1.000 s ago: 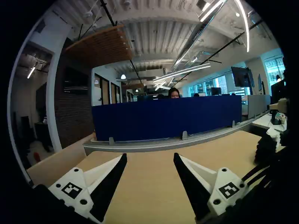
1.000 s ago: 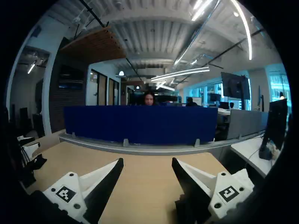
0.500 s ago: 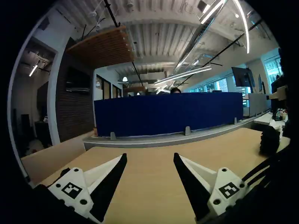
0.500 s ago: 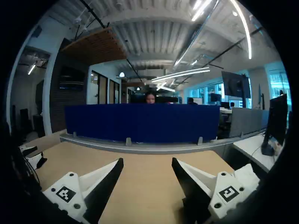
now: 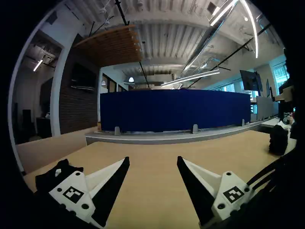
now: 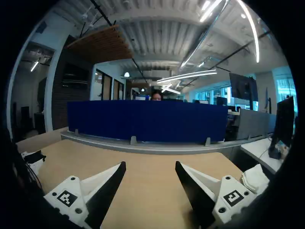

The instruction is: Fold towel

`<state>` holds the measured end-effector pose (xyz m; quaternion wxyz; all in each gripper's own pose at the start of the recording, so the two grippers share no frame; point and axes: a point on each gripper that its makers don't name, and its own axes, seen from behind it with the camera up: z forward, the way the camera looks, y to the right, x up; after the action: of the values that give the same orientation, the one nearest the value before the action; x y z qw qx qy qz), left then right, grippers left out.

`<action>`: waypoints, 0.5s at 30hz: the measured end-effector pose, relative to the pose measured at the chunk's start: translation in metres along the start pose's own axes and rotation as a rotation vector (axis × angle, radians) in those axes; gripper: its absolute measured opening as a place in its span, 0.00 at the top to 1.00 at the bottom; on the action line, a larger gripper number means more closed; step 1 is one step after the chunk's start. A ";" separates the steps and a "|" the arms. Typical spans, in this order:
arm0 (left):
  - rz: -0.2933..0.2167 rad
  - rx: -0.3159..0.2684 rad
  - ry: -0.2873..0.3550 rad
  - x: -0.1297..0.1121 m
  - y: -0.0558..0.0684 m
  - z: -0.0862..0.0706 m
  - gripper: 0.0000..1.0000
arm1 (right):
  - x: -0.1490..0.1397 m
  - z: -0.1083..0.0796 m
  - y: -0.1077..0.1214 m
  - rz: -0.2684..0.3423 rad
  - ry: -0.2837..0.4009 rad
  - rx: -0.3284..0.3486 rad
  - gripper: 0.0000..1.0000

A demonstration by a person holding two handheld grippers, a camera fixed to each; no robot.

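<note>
Left gripper (image 5: pixel 152 158): hangs low over tan table (image 5: pixel 221 147), fingers spread wide, pinching nothing. Just beside one finger, at the view's lower left, lies dark crumpled cloth (image 5: pixel 57 172) on the tabletop. Right gripper (image 6: pixel 150 163): likewise spread and empty above the same wood. Past its outer finger sits pale folded fabric (image 6: pixel 254 177), probably the towel, by the table's near corner. Farther off stands blue partition (image 6: pixel 145 120) along the far edge.

No word, number or brand is legible; the only markings are square black-and-white code tags (image 5: pixel 73 194) on the left claw (image 5: pixel 152 159) and right claw (image 6: pixel 150 163).
</note>
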<state>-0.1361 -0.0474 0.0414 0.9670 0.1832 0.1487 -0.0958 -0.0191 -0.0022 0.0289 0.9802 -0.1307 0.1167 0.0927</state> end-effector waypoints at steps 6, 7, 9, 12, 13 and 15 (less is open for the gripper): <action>-0.010 -0.002 0.005 -0.009 0.000 0.000 0.08 | -0.001 0.002 -0.001 -0.005 0.004 0.003 0.00; -0.011 -0.003 0.005 -0.010 0.000 0.000 0.08 | 0.000 0.003 -0.001 -0.005 0.007 0.003 0.00; -0.012 -0.002 0.006 -0.012 0.000 0.000 0.08 | 0.000 0.003 0.000 -0.004 0.011 0.002 0.00; -0.011 -0.001 0.005 -0.015 0.000 0.001 0.08 | 0.000 0.002 0.002 -0.004 0.014 0.000 0.00; -0.010 0.001 0.005 -0.015 -0.001 0.002 0.08 | 0.001 0.002 0.003 -0.004 0.013 -0.001 0.00; -0.009 0.004 0.003 -0.017 -0.001 0.004 0.08 | 0.001 0.002 0.004 -0.005 0.013 -0.003 0.00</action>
<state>-0.1514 -0.0480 0.0497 0.9660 0.1844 0.1509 -0.1000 -0.0189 0.0023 0.0292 0.9794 -0.1333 0.1228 0.0896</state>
